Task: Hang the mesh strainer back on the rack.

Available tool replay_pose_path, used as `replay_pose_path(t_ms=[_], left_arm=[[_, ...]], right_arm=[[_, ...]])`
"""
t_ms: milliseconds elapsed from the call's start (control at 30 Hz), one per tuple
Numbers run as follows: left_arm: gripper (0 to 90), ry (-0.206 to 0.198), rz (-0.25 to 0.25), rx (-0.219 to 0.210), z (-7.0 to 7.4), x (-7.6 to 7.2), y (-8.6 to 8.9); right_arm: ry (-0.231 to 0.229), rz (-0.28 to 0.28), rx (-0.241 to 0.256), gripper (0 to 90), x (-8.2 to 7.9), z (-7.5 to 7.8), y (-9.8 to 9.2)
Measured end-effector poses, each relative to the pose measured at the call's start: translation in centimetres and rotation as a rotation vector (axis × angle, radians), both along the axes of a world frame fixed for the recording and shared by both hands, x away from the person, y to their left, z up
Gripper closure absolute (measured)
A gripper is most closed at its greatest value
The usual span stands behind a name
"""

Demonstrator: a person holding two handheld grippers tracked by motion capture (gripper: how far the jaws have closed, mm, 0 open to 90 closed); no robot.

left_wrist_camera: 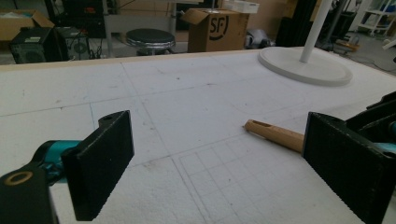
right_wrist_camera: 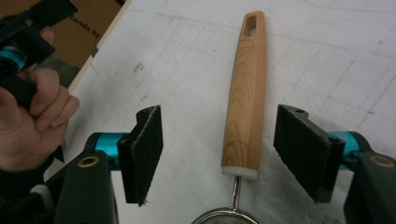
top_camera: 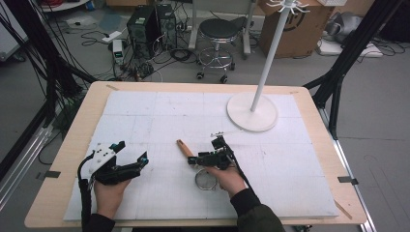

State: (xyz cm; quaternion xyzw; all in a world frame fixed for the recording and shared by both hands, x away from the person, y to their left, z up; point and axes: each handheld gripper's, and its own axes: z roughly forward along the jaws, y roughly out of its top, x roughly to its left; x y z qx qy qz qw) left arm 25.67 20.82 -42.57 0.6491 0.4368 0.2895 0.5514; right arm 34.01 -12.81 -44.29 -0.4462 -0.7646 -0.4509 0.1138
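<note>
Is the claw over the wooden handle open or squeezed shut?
Open. In the right gripper view, the right gripper has its two black jaws spread apart on either side of the strainer's wooden handle, touching neither side.

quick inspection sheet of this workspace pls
surface: white gridded foam board on a wooden table, lightly scuffed
job's things: small metal strainer with a light wooden handle, lying flat
clutter: white coat stand with a round base at the far right
grippers: right gripper open, fingers either side of the handle, apart from it; left gripper open, empty
cables: black cable trailing from the left gripper
surroundings: black stool, cardboard box, computer towers
</note>
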Motion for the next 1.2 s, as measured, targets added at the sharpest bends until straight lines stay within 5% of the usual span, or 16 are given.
replay_pose_path(t_ms=[833,1200], left_arm=[[9.9,0.005,-0.001,0.002,0.0,0.0,0.1],[9.9,0.004,-0.002,0.003,0.0,0.0,0.0]], right_arm=[[-0.022,0.031,-0.100,41.7,-0.4,-0.5,1.3],[-0.124,0.054,-0.216,53.0,-1.2,-0.3,2.3]])
